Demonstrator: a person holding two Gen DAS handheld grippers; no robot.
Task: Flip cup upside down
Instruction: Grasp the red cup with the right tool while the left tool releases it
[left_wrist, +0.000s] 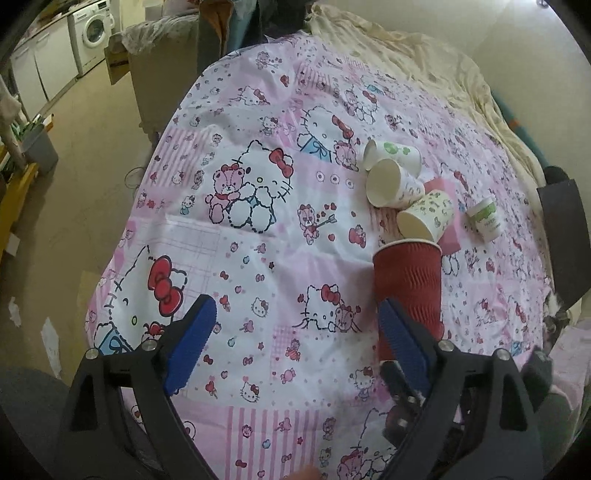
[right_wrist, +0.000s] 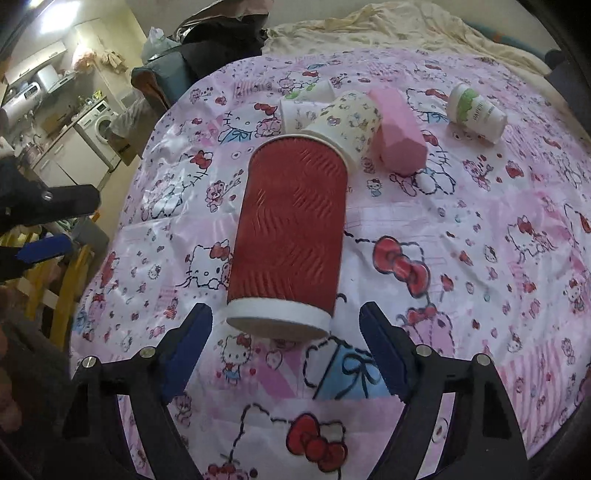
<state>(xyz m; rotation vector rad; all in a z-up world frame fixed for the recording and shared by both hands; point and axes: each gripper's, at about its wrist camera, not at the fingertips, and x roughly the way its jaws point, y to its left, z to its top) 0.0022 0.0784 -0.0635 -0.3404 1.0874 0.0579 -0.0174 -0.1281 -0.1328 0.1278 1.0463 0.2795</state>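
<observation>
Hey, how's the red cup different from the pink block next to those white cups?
The red cup is dark red with a ribbed wall and a white base band; the pink block is pale, smooth and faceted. The red cup looks larger. The cup is round; the block has flat faces. Both lie on the tablecloth, ungripped.

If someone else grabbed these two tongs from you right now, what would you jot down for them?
Left tongs: open, empty, just left of the red cup.
Right tongs: open, empty, either side of the cup's white base end, not gripping.
Red cup: lying on its side on the pink cartoon cloth, mouth facing away toward the small paper cups and a pink block.
Done: nothing yet.
Left: grip the red cup, turn it mouth-down, set it on the cloth.
</observation>
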